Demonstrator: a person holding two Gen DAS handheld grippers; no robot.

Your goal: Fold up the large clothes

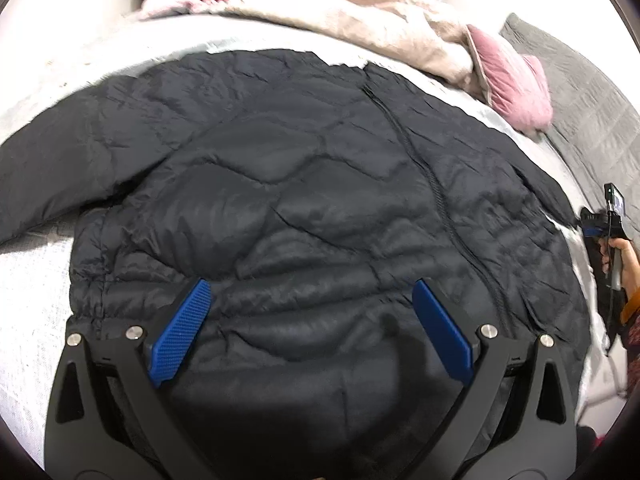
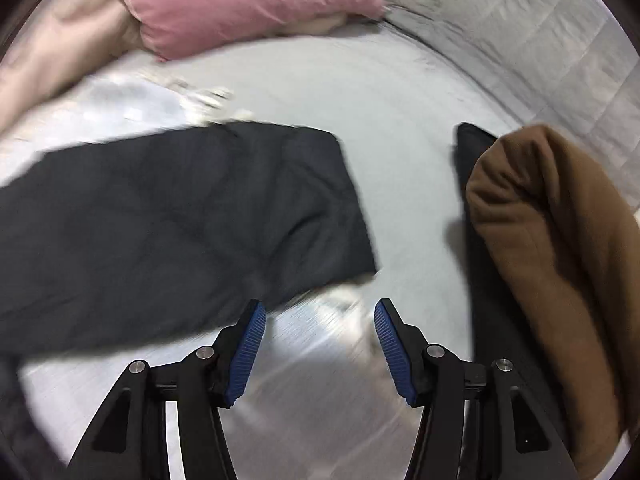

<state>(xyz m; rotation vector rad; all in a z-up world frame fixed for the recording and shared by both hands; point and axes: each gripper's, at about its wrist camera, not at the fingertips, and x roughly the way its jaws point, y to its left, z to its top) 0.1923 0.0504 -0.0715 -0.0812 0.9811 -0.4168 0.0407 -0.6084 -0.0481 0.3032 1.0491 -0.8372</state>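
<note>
Black quilted puffer jacket (image 1: 304, 184): spread flat on pale grey bedsheet (image 2: 360, 92), sleeve (image 2: 192, 208) extended | left gripper (image 1: 312, 320): wide, empty, above jacket | right gripper (image 2: 320, 344): parted, empty, beside sleeve end | pink pillow (image 2: 248, 0): behind.

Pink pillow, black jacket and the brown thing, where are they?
pink pillow (image 2: 248, 4), right wrist view, middle of its front.
black jacket (image 1: 304, 184), left wrist view, quilted chest panel.
brown garment (image 2: 560, 248), right wrist view, its folded middle.
</note>
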